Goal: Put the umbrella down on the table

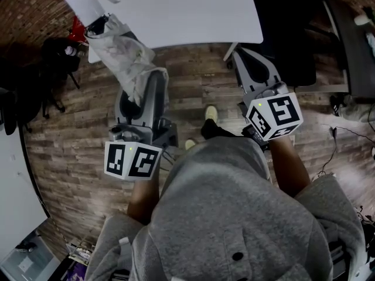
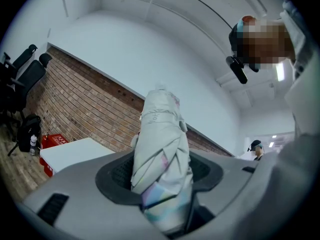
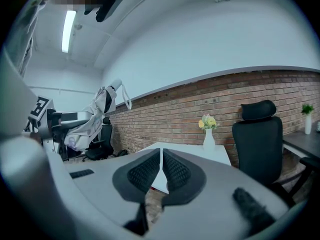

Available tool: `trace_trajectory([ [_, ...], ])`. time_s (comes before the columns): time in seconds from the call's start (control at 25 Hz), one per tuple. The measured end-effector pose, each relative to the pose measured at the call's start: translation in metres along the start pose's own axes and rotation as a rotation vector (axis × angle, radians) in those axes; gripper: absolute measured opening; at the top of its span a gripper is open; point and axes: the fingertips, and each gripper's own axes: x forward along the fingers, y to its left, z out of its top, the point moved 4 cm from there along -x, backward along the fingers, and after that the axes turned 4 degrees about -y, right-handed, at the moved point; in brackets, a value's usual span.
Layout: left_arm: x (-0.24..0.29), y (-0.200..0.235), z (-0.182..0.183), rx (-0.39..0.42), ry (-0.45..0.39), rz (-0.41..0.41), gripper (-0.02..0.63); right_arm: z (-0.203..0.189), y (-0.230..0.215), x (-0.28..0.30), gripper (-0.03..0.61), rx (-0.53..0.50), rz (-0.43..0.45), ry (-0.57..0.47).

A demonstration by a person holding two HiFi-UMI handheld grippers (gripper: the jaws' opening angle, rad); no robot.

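A folded white umbrella [image 1: 120,51] with pastel edges sticks forward and upward from my left gripper [image 1: 140,92], whose jaws are shut on its lower part. In the left gripper view the umbrella [image 2: 162,154] fills the gap between the pads of the left gripper [image 2: 160,179]. My right gripper [image 1: 253,66] is held level at the right, shut and empty; its pads [image 3: 145,173] meet in the right gripper view. The white table [image 1: 193,10] lies just ahead of both grippers. From the right gripper view the umbrella [image 3: 92,119] shows at the left.
A white vase with flowers [image 3: 208,134] stands on the table [image 3: 200,151]. A black office chair [image 3: 257,139] is at its right. Black gear on a stand [image 1: 58,57] and a red box [image 2: 52,140] sit left of the table. Another white desk [image 1: 12,186] is at far left.
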Motion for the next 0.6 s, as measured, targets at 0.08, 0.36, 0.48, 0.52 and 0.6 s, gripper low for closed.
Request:
trace_trajectory([
  [0.08, 0.0029, -0.0006, 0.0007, 0.001, -0.003, 0.001, 0.258, 0.0005, -0.0023, 0.0017, 0.032, 0.001, 0.003, -0.002],
  [0.36, 0.0086, -0.0054, 0.0016, 0.022, -0.021, 0.001, 0.258, 0.0, -0.0066, 0.0041, 0.032, 0.001, 0.022, -0.014],
  [0.48, 0.0086, -0.0066, 0.0022, 0.026, -0.024, 0.001, 0.258, -0.0002, -0.0067, 0.0045, 0.032, 0.0, 0.026, -0.019],
  [0.52, 0.0084, -0.0065, 0.0025, 0.029, -0.027, 0.003, 0.258, -0.0005, -0.0065, 0.0055, 0.032, 0.0, 0.03, -0.021],
  [0.6, 0.0083, -0.0062, 0.0027, 0.033, -0.031, 0.006, 0.258, -0.0013, -0.0066, 0.0079, 0.032, 0.001, 0.037, -0.023],
])
